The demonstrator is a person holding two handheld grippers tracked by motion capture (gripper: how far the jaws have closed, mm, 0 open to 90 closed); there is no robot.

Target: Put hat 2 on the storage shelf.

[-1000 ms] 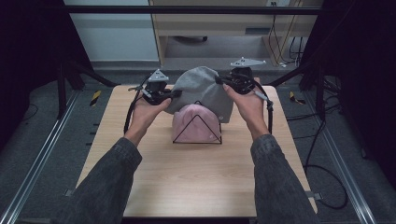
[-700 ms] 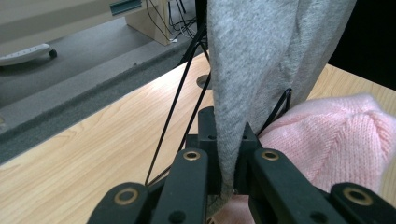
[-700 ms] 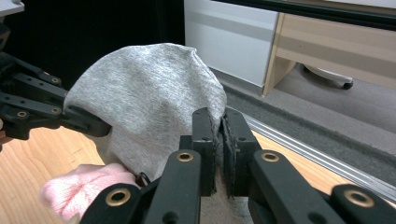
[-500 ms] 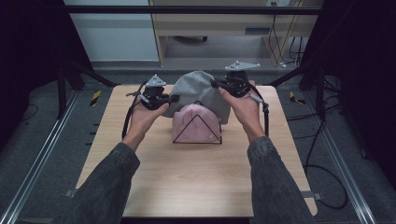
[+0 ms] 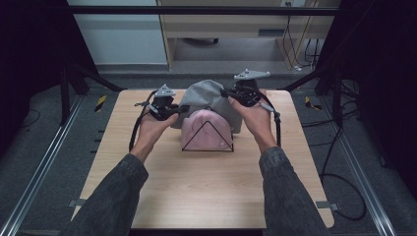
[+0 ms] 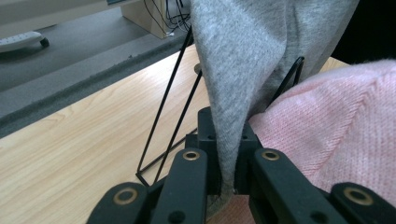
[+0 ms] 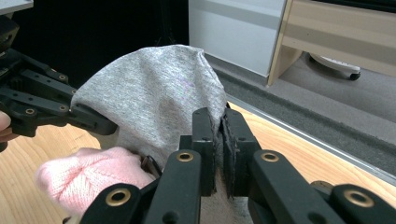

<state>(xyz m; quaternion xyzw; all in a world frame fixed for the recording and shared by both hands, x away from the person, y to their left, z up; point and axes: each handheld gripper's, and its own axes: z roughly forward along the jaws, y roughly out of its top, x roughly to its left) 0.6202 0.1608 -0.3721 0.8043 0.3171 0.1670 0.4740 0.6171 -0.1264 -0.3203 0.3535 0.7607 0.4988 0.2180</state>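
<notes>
Wooden table (image 5: 206, 187) carries a black wire rack (image 5: 207, 136) draped with a pink knit hat (image 5: 206, 130); left gripper (image 5: 173, 109) and right gripper (image 5: 231, 93) both clamp a grey beanie (image 5: 206, 96) over it.

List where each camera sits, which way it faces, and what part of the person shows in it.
High view: above the person's side, looking forward and down at the table; both forearms and the left gripper and right gripper show.
Left gripper view: rides the left gripper; jaws pinch the grey hat beside the pink hat.
Right gripper view: rides the right gripper; jaws pinch the grey hat.
Shared: both hats and the wire stand.
</notes>
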